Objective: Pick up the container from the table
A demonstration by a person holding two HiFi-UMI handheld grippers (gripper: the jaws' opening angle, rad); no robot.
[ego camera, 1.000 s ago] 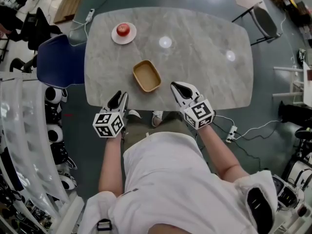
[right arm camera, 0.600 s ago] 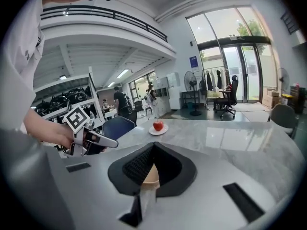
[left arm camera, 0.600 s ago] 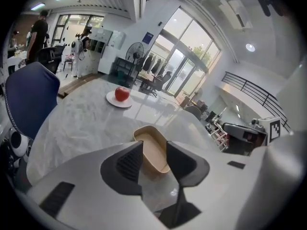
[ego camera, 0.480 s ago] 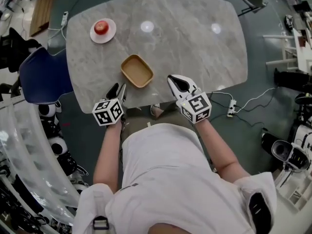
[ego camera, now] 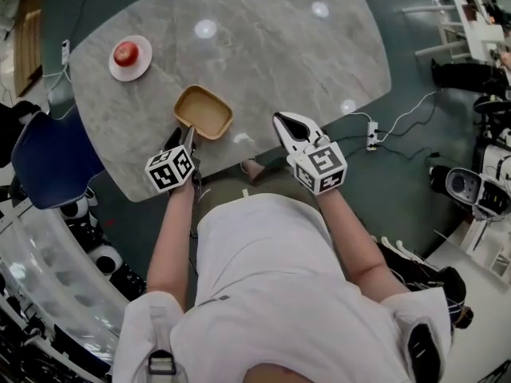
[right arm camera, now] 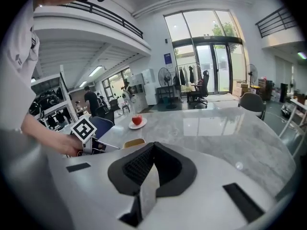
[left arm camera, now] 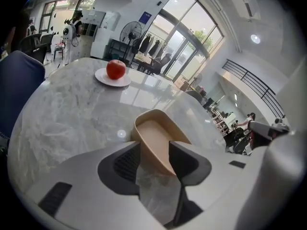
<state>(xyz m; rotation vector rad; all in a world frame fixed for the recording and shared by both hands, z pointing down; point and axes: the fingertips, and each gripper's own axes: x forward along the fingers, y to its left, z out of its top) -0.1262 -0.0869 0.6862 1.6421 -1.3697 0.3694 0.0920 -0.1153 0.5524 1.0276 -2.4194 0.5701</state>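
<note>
At the far left of the counter [ego camera: 279, 62] an apple [ego camera: 125, 53] sits on a small plate [ego camera: 144, 66], well apart from the work. Nearer the person, the left tongs [ego camera: 182, 136] slant down at the counter's near edge, right at the near left corner of the container [ego camera: 204, 112]. They are opening, and the left gripper view shows the container's near wall standing up in the gap between the two pads. I cannot see either pad pressing on it, so I judge it straddled, not yet pinched.

That shallow tan tray rests flat on the counter, empty, a little left of the person's middle. Its long axis runs across the person's front, slanting from far left to near right, so the left tongs meet it at one short end.

Further right, the right tongs [ego camera: 283, 122] hang over the near edge with their tips pressed together on nothing, clearly apart from the container — the left hand is the nearer one, and the lift looks to be its job.
</note>
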